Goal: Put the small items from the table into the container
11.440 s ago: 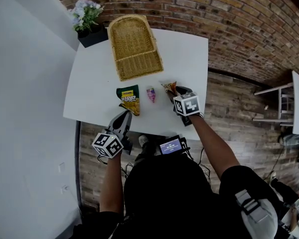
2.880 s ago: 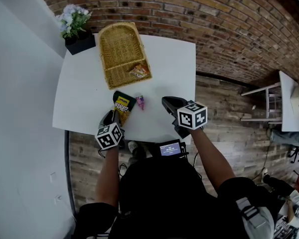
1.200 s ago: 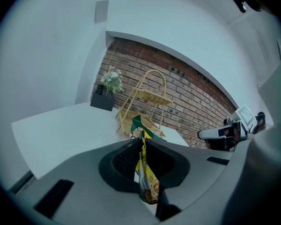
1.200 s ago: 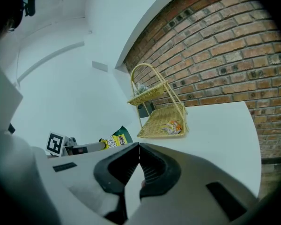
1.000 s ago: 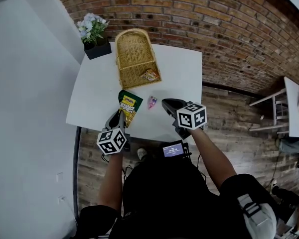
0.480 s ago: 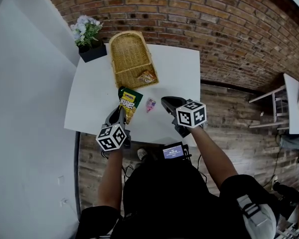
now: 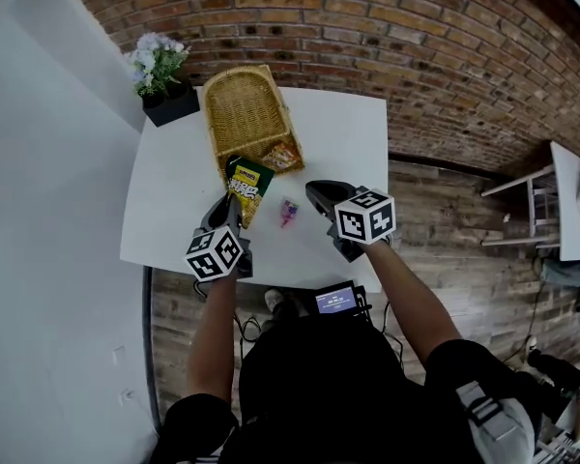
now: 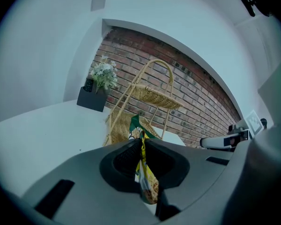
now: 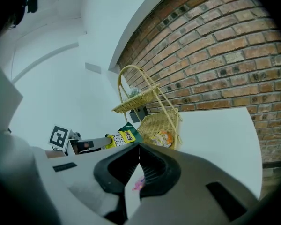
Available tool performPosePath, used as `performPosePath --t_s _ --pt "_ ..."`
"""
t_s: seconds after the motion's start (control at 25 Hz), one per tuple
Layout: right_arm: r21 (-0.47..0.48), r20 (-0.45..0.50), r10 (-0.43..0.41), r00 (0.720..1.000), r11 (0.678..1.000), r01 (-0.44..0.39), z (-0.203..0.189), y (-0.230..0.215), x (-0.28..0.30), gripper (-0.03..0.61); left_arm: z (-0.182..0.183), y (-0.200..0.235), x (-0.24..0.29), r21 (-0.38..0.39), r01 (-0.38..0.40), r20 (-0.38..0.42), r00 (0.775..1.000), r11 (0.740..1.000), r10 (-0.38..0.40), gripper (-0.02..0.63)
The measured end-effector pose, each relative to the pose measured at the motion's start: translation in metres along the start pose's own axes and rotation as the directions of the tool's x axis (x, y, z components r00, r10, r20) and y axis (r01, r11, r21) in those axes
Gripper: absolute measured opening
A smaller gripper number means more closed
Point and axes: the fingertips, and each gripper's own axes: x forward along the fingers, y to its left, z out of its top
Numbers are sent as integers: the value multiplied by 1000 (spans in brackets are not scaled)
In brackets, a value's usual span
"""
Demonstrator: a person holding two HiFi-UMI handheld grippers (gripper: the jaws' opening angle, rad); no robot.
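Left gripper view: left tool pinches green packet by edge, poised for basket drop; right tool closed, empty.

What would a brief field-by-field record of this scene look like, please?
surface: white table
container: wicker basket, holding an orange snack packet
left gripper: shut on the green snack bag, near the basket's front edge
right gripper: shut, empty
left on table: pink candy, between the two grippers
other: flower pot beside the basket
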Motion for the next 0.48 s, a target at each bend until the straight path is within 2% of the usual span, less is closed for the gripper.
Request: performPosePath --t_s 0.48 --pt "35 6 -14 1000 999 13 14 -19 21 14 17 21 50 -15 -38 -16 999 999 38 29"
